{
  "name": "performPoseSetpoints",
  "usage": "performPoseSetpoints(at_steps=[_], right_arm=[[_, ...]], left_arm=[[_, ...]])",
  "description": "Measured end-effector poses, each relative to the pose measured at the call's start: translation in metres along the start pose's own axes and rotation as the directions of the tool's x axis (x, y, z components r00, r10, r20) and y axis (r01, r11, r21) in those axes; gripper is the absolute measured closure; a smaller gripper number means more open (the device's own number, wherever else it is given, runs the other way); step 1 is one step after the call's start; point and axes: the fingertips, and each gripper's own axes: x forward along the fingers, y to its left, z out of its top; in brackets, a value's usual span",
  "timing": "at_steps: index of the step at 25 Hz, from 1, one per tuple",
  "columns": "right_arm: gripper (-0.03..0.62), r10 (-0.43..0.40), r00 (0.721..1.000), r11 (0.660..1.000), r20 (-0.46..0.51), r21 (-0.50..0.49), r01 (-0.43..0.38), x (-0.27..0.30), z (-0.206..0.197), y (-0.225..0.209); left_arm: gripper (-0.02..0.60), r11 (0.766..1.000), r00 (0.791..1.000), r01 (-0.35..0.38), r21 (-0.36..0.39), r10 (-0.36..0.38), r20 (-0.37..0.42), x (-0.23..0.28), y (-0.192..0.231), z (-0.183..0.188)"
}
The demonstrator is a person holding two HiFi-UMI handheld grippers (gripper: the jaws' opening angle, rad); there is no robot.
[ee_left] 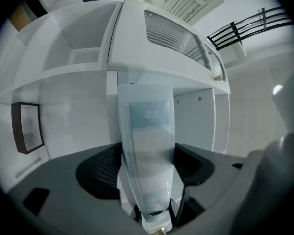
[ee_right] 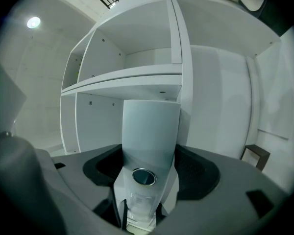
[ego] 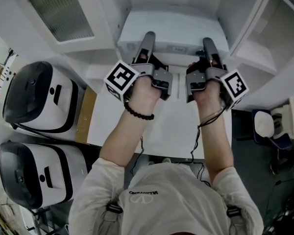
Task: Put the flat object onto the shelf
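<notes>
White shelving (ee_right: 132,78) fills the space beyond the fingers as a person holds the pale flat object (ego: 172,27) up before it. The flat object lies crosswise ahead of both hands, its long axis running from one gripper to the other. The fingers of the left gripper (ego: 148,37) and right gripper (ego: 208,43) are clamped on its near edge. Neither hand looks nearer, so the coming move is probably a level push forward.
</notes>
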Motion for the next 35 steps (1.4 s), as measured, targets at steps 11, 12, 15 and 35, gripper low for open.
performPoseSetpoints(at_steps=[11, 12, 15, 35], right_arm=[[0.286, 0.086, 0.996, 0.986, -0.032, -0.141, -0.090, -0.032, -0.010, 0.014], [0.291, 0.097, 0.995, 0.980, -0.029, -0.173, -0.100, -0.042, -0.011, 0.016], [0.357, 0.115, 0.993, 0.950, -0.028, -0.288, -0.118, -0.061, -0.012, 0.016], [0.583, 0.042, 0.995, 0.420, -0.093, -0.902, -0.102, -0.166, -0.037, 0.010]], left_arm=[[0.213, 0.995, 0.999, 0.036, 0.093, -0.034, -0.016, -0.028, -0.003, -0.010], [0.213, 0.992, 0.998, 0.055, 0.115, -0.053, -0.018, -0.038, -0.009, -0.012], [0.260, 0.972, 0.999, 0.052, 0.231, -0.046, -0.029, -0.063, -0.012, -0.017], [0.577, 0.237, 0.982, 0.174, 0.956, 0.023, -0.185, -0.164, -0.029, -0.038]])
